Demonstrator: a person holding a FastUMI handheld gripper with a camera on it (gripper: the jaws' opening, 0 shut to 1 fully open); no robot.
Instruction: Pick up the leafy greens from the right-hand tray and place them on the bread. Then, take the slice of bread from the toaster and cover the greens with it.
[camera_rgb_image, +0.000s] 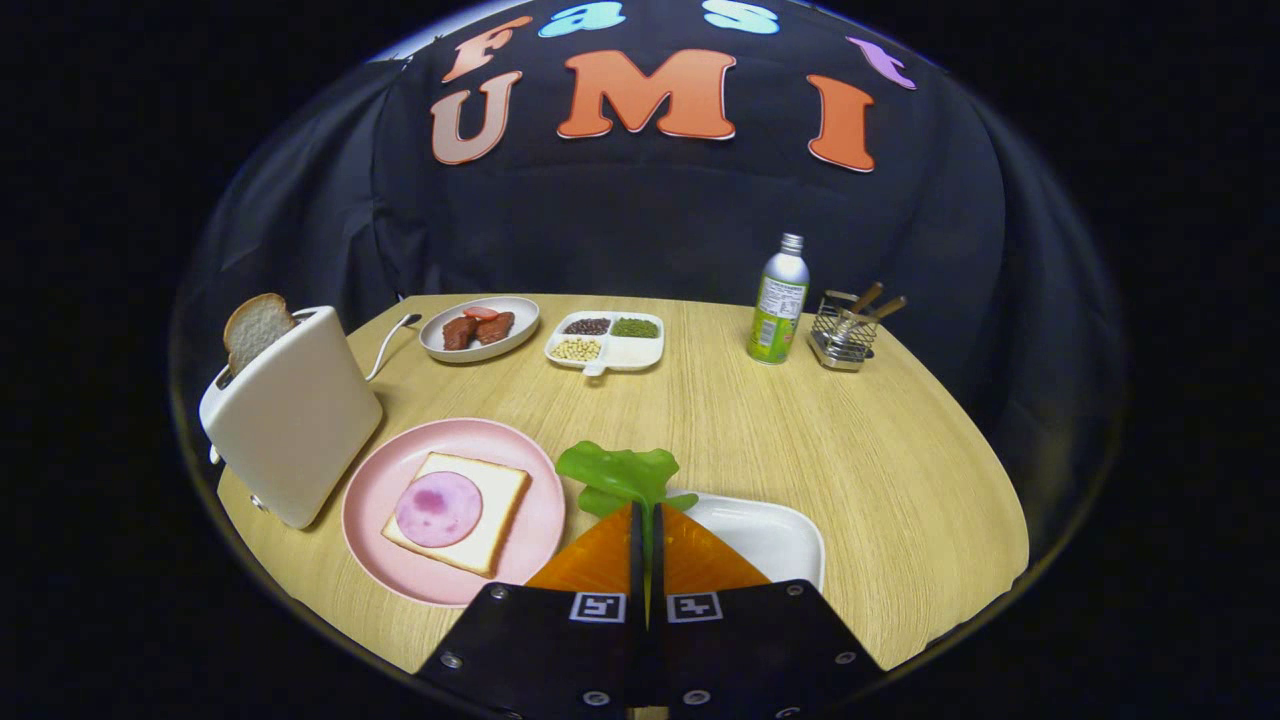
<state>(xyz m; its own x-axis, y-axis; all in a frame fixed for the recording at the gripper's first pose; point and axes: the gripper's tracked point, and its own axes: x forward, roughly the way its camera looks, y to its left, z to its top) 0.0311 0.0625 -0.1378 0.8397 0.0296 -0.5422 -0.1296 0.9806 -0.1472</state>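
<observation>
My gripper (645, 515) is shut on the stem of the leafy greens (618, 470), whose leaves stick out just ahead of the fingertips, lifted over the left end of the white tray (775, 535). Left of the fingers lies a pink plate (385, 480) holding a slice of bread (495, 530) topped with a round of pink ham (438, 508). Beyond the plate's left side stands a white toaster (295, 420) with a second bread slice (255, 328) poking out of its slot.
At the back of the round wooden table (800, 440) are a grey plate of sausage pieces (480, 328), a divided dish of beans (606, 340), a green bottle (778, 300) and a wire caddy with utensils (845, 335). A spoon (392, 340) lies behind the toaster.
</observation>
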